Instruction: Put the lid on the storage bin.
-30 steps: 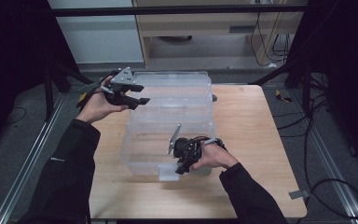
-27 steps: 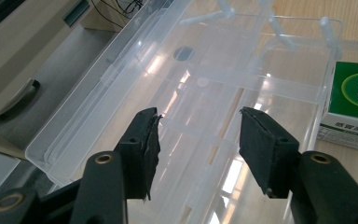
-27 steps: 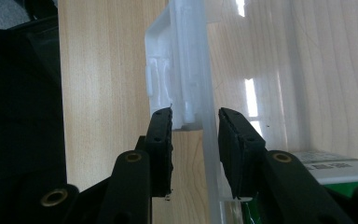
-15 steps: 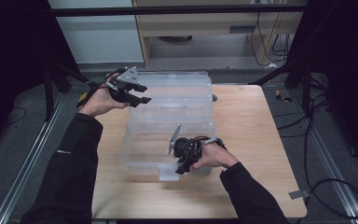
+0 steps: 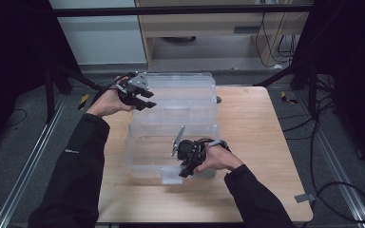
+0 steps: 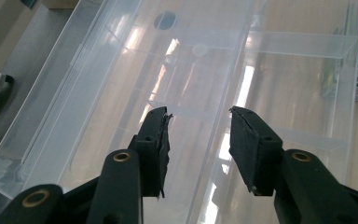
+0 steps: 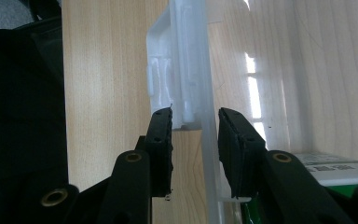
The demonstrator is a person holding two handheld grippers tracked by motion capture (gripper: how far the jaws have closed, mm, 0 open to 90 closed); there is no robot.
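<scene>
A clear plastic storage box stands on the wooden table with its lid swung open to the far side. My left gripper hovers at the lid's left end. In the left gripper view its jaws have just been closing and stand apart over the lid with nothing between them. My right gripper sits on the box's near wall, shut across that wall and its white latch. A green and white carton lies inside the box by that wall.
The wooden table has bare room to the right of the box. A pale cabinet stands beyond the far edge. Cables run over the dark floor at the right, and metal rails border the table.
My left gripper has moved right and slightly down toward the open lid, and its jaws stand narrower. The right gripper and the box have stayed put.
</scene>
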